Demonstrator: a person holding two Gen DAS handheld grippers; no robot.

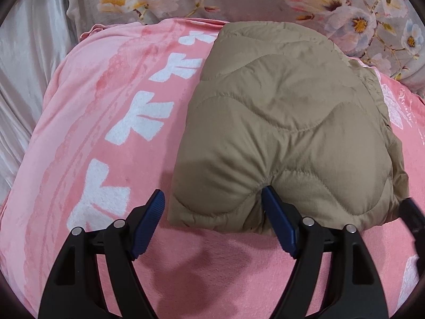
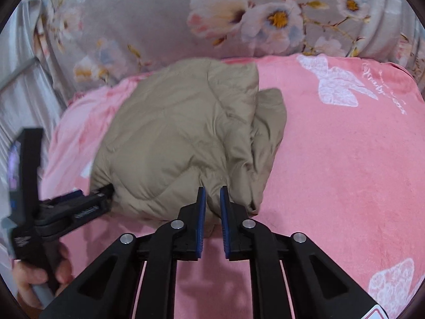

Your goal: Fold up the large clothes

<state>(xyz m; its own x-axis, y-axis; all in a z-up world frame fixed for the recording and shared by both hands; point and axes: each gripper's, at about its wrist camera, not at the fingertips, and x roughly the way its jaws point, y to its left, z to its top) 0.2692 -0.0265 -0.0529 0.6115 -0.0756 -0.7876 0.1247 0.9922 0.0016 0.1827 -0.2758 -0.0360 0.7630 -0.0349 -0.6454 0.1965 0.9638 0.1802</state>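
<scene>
A tan quilted jacket (image 1: 281,133) lies folded into a thick bundle on a pink blanket (image 1: 93,122). My left gripper (image 1: 212,199) is open at the bundle's near edge, its right pad pressed against the fabric, its left pad beside the bundle's left corner. In the right wrist view the jacket (image 2: 180,138) lies ahead and to the left. My right gripper (image 2: 212,194) is shut on a pinch of the jacket's near right edge. The left gripper (image 2: 87,204) shows at the bundle's left side, held by a hand.
The pink blanket (image 2: 332,159) with white butterfly prints covers the bed. A grey floral quilt (image 2: 164,21) lies behind it. Pale satin cloth (image 1: 29,69) hangs at the far left. Open blanket lies right of the jacket.
</scene>
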